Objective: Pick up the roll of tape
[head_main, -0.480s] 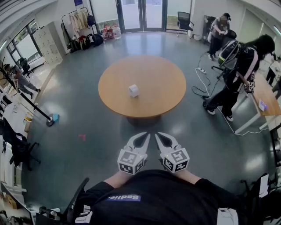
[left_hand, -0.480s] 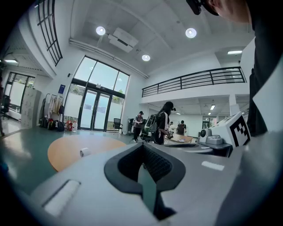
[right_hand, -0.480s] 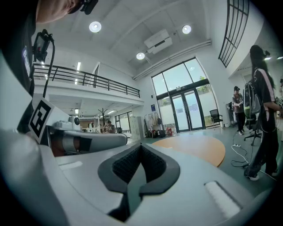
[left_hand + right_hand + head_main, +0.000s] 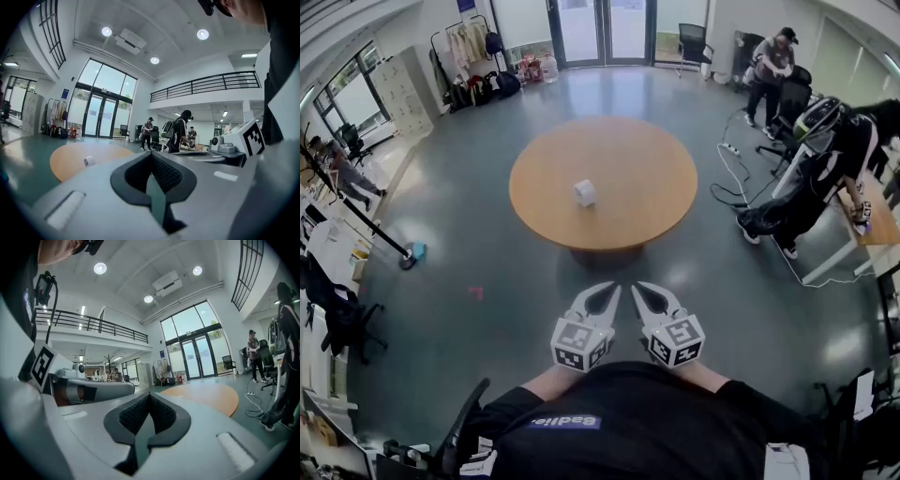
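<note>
A small white roll of tape lies near the middle of a round wooden table some way ahead of me. In the left gripper view the roll of tape shows small on the table at the left. My left gripper and right gripper are held side by side close to my body, over the floor, well short of the table. Both are shut with nothing between the jaws. In the right gripper view the right gripper points past the table; the tape is not seen there.
Grey floor surrounds the table. Two people are at desks and chairs on the right, with cables on the floor near them. A coat rack and bags stand by the glass doors at the back. A pole base sits at the left.
Both grippers have stayed where they were. The person at the right has bent lower toward the desk; the one behind has shifted slightly.
</note>
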{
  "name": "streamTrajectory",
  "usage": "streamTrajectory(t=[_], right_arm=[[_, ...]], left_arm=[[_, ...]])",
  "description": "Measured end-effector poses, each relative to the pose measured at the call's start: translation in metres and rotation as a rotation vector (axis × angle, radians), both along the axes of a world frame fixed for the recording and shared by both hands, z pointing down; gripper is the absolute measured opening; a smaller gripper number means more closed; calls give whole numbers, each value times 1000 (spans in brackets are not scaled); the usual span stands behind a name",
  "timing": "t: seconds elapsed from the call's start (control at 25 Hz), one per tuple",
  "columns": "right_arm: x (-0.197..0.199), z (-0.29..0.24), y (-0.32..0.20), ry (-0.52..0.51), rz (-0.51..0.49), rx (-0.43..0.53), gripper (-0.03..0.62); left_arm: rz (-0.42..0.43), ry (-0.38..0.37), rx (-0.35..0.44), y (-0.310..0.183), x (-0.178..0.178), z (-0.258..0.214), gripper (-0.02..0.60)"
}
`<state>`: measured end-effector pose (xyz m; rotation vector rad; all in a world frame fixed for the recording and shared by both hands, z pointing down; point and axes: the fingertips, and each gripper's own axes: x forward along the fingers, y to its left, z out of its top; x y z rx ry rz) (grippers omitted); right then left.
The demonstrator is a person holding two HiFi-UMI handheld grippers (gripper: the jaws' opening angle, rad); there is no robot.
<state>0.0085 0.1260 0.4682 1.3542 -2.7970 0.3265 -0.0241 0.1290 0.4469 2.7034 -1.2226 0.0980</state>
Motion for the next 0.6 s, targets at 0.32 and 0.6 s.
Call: streamTrajectory(t=[0.32, 0.6], right_arm=[[8, 8, -2, -28, -5, -24, 3], [26, 18, -17, -61, -39, -43, 3]], left_arm=[[1, -9, -17, -2, 7, 8, 9], [-45, -32, -35, -16, 21, 16, 9]])
